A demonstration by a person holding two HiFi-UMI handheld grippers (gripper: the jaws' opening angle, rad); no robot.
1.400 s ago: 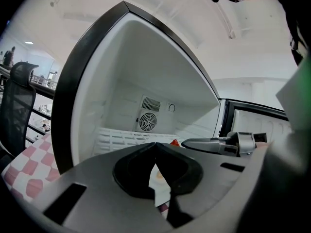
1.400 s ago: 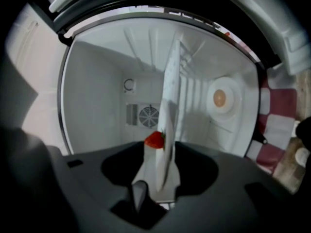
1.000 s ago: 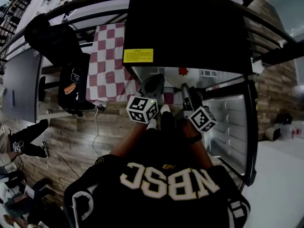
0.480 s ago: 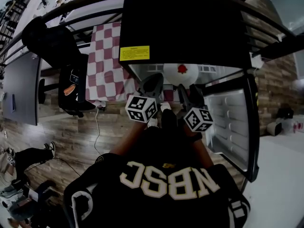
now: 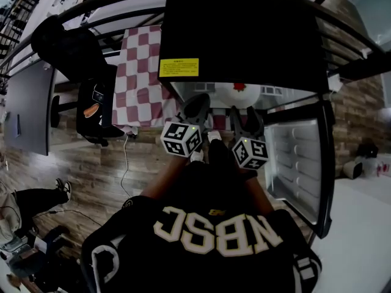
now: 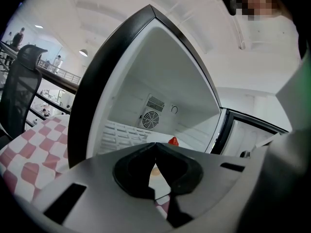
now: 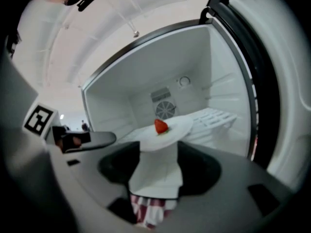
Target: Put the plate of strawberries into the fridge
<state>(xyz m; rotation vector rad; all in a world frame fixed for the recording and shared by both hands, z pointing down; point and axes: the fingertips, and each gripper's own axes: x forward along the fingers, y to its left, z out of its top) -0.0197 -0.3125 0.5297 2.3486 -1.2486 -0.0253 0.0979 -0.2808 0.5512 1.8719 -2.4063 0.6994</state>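
Observation:
A white plate (image 7: 167, 130) with one red strawberry (image 7: 161, 125) rests on the shelf inside the open fridge (image 7: 146, 76). From the head view the plate (image 5: 227, 94) and its strawberry (image 5: 239, 88) show just under the fridge's black top. My right gripper (image 7: 159, 152) is in front of the plate and short of its rim, open with nothing between its fingers. My left gripper (image 6: 155, 145) points into the fridge from the left with its tips together, shut and empty. Both grippers, left (image 5: 197, 107) and right (image 5: 244, 119), are side by side at the fridge opening.
The fridge door (image 5: 299, 163) stands open at the right, its inner racks facing me. A table with a red-and-white checked cloth (image 5: 137, 78) stands left of the fridge, and a black office chair (image 5: 91, 112) beside it. The floor is wood planks (image 5: 116, 176).
The right gripper's marker cube has shifted a little left, closer to the left one. The plate shows more clearly on the shelf. The left gripper has hardly moved.

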